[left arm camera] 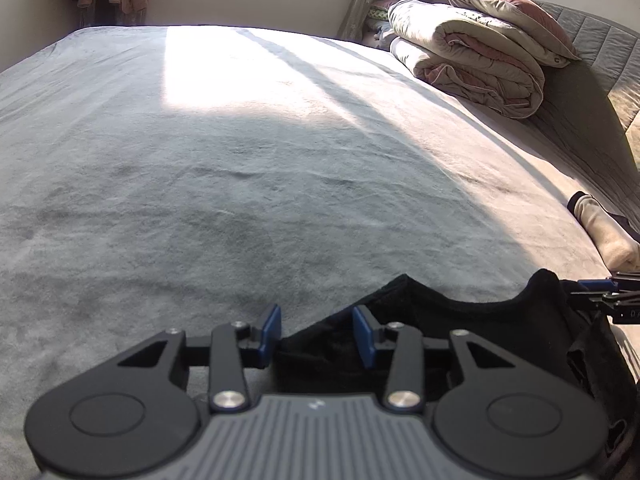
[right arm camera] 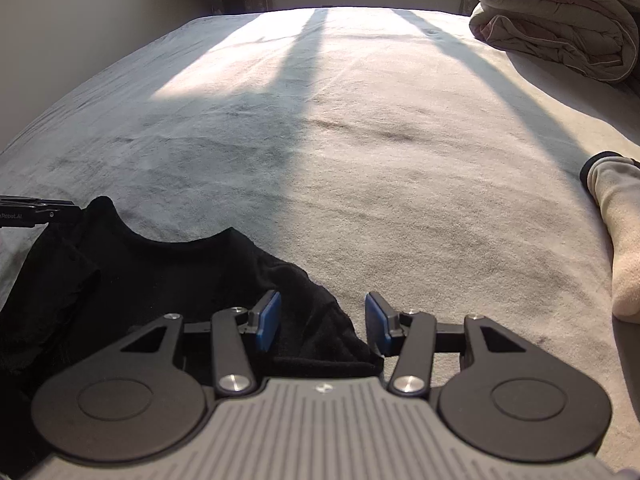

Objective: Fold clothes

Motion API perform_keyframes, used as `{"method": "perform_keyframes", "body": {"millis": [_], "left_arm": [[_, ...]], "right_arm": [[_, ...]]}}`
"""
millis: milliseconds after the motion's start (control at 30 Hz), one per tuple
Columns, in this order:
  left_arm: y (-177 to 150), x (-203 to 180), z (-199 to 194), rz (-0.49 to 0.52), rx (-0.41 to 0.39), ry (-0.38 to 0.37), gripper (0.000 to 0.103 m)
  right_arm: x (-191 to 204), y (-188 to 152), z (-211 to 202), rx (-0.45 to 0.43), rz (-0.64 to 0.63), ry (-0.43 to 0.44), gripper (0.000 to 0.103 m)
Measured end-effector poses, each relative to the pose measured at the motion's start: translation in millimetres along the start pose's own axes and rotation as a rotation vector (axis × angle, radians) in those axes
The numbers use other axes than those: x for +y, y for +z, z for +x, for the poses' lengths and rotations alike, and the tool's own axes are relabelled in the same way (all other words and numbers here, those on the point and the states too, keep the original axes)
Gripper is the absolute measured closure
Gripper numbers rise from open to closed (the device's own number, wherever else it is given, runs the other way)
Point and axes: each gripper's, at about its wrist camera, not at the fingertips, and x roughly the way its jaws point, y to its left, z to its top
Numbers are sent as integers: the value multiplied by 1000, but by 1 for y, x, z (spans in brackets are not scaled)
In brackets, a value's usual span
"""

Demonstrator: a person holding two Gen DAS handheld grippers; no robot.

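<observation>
1. Left wrist view: the left gripper [left arm camera: 318,334] hangs low over the bed [left arm camera: 240,152], its blue pads apart with a clear gap. The black top [left arm camera: 460,320] lies at the near edge of the bed. One shoulder corner sits in that gap, but no pad is seen pressing on it.
2. Judged from this, the left grip is not made. Bring the cloth deep between the pads before they shut, so that both layers are caught.
3. Same view, far right: the right gripper [left arm camera: 600,294] shows only as a tip at the top's other shoulder. Its jaws cannot be read here.
4. Right wrist view: the right gripper [right arm camera: 322,320] is also apart, with the top's [right arm camera: 160,272] other corner lying between the pads and under the palm, loose.
5. A pale sock [right arm camera: 618,240] lies well to the right. A folded quilt [right arm camera: 560,12] sits far back. Neither is in the way.
6. Take both shoulders at equal depth and keep the neckline taut between the hands. A slack or uneven hold will likely skew the fold.
</observation>
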Motion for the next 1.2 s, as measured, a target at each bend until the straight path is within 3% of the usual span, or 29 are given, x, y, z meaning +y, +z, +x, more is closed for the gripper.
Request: {"method": "perform_keyframes", "body": {"millis": [33,67,100,133,333,500,767,967,1200], "left_arm": [[1,-1,1,0,16,-17,98],[1,-3,1,5,27,-31,97],[0,-5,1,16,25,-31,98],[0,-7,0,26,23,-25,99],[1,-14,-33,15,-48,-60,99],[-1,-19,-83,-14,-150,-141,99],[-33,-33,-164,50,-243,-263,99],[-78,-39,-188,97,-232,-319,99],[-142,-33,-168,107,-84,-358,99]], "right_arm": [[1,1,1,-1,-4,-4,55],[2,2,2,0,-5,-1,64],[2,2,1,6,0,10,89],[2,3,1,11,5,21,98],[7,8,-30,-57,31,44,98],[13,11,-71,-120,30,76,98],[27,-8,-135,-196,7,126,98],[42,-46,-168,-191,-27,167,98],[52,-108,-167,-76,-75,239,98]]}}
